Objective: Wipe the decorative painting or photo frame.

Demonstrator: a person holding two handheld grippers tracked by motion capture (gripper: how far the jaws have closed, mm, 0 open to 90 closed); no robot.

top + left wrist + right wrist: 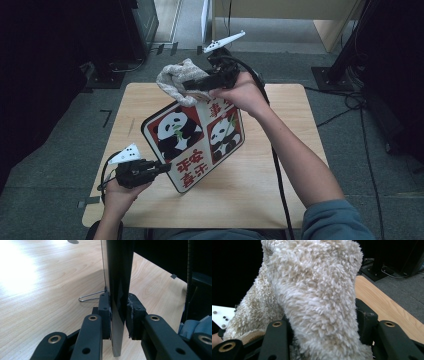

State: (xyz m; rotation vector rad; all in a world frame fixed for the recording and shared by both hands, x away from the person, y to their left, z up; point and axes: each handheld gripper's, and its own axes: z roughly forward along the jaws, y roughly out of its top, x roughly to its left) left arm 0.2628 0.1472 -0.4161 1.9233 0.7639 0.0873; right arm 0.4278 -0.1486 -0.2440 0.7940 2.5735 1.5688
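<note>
Over table, cloth in right gripper

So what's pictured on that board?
Black-and-white pandas on red, on the board; clearest in the high view.

The board at the table's centre looks like a stiff, smooth panel with a glossy printed face in red, white and black; in the left gripper view its edge is dark and sleek, with a thin wire stand of bare shiny metal at nine o'clock. The cloth at twelve o'clock is cream, fluffy, rough-piled fleece. The table is pale, matt, smooth wood grain. The jaws are matt black plastic with brass-coloured rivets. The floor looks like dull grey carpet.
</note>
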